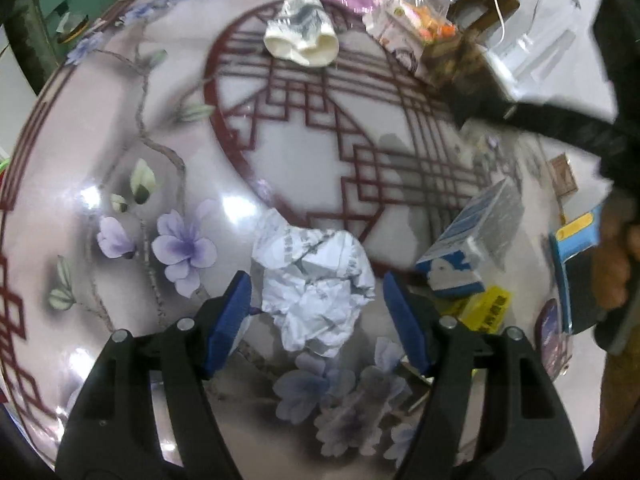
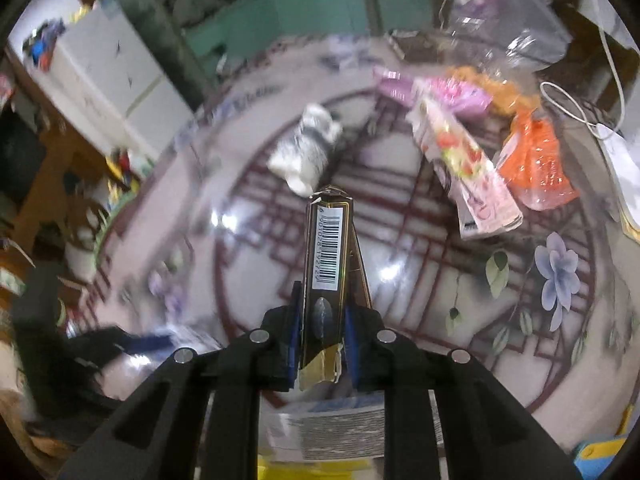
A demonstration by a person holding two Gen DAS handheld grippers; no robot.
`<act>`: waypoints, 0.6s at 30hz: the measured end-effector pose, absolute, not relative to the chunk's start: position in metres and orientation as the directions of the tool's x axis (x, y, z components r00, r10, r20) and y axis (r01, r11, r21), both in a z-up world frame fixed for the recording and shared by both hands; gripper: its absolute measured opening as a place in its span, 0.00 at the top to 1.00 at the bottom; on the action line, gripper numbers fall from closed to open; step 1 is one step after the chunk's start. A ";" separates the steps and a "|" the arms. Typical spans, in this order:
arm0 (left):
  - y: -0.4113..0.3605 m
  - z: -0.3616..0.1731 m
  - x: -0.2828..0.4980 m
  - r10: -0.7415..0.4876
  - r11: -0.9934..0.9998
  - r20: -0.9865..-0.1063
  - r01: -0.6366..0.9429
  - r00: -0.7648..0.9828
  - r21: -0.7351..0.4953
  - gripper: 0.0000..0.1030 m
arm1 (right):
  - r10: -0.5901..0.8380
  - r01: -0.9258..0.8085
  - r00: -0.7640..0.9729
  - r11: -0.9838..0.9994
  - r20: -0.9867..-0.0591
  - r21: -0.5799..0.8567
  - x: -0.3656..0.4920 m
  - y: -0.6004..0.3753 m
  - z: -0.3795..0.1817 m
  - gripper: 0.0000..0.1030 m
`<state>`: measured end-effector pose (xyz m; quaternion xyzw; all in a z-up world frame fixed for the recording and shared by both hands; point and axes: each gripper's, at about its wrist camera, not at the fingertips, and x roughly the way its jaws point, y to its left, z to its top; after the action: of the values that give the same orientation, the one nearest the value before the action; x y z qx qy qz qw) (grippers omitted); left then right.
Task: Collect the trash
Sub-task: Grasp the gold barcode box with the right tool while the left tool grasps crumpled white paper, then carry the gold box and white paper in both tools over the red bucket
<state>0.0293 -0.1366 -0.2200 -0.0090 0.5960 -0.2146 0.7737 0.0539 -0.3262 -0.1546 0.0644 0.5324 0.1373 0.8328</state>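
- Left gripper (image 1: 316, 308): jaws apart, one on each side of the paper wad (image 1: 316, 284), which sits on the desk (image 1: 160, 128). Pads look just clear of it on both sides; true contact hard to tell through blur.
- Right gripper (image 2: 322, 340): clamped on a dark box (image 2: 326, 276), barcode side up, held above the desk.
- Step in hand, as I judge it: close on the wad.
- To do it well: keep the wad centred between the pads, tips low near the desk, then close until the paper compresses. It should crush easily, so a full squeeze likely holds better than a light one.
- Risk: the wad is loose; a shallow pinch may catch only an outer fold and let it slip out.
- Blue carton (image 1: 468, 248) lies just right of the right pad; keep clear when lifting.
- Other trash further off: white cup (image 1: 300, 36), plastic bags (image 1: 412, 8).
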 end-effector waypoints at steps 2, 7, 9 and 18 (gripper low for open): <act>-0.136 -0.227 0.030 -0.347 0.905 -0.922 0.318 0.170 -0.282 0.48 | 0.313 -0.136 0.428 0.950 -0.848 0.282 0.048 -0.324 -0.146 0.83; -0.132 -0.214 0.031 -0.350 0.901 -0.913 0.340 0.208 -0.268 0.52 | 0.328 -0.096 0.467 0.942 -0.821 0.322 0.037 -0.313 -0.134 0.83; -0.127 -0.199 0.033 -0.354 0.902 -0.899 0.346 0.257 -0.257 0.52 | 0.322 -0.097 0.487 0.944 -0.812 0.317 0.035 -0.304 -0.127 0.83; -0.091 -0.120 0.037 -0.311 0.939 -0.811 0.293 0.496 -0.181 0.52 | 0.306 -0.142 0.566 0.951 -0.766 0.276 0.028 -0.272 -0.092 0.82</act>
<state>0.0368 -0.0910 -0.1199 -0.0095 0.4709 -0.1746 0.8647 0.0281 -0.2723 -0.0920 0.0917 0.4482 0.1273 0.8800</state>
